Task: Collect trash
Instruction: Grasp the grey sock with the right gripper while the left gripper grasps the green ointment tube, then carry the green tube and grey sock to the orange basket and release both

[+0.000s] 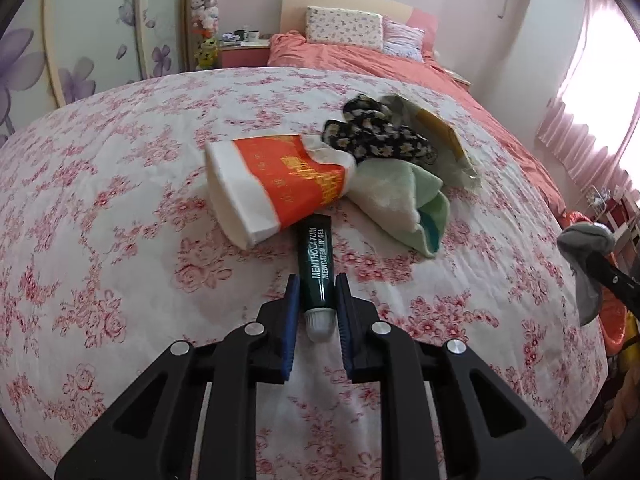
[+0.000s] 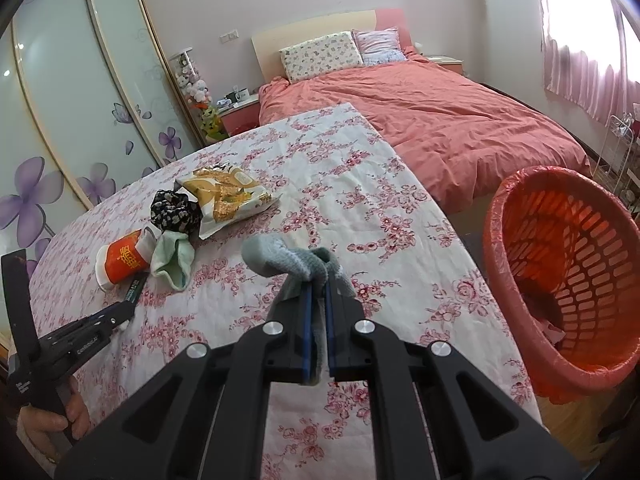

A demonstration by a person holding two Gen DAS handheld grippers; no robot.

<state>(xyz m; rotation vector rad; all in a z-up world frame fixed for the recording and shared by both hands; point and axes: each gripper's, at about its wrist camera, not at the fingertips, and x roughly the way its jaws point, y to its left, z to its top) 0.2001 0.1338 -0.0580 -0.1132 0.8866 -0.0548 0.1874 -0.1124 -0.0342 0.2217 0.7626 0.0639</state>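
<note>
A dark green lip gel tube lies on the floral tablecloth, its white cap toward me. My left gripper is shut on it, a blue pad pressing each side. The tube's far end touches a tipped-over orange and white paper cup. My right gripper is shut on a grey sock that droops over its fingers above the table. The right wrist view shows the left gripper at the tube beside the cup. A snack bag lies farther back.
A pale green sock and a black floral scrunchie lie by the cup. An orange-red basket with a liner stands off the table's right edge. A bed with a coral cover is behind. A hand holds the left gripper.
</note>
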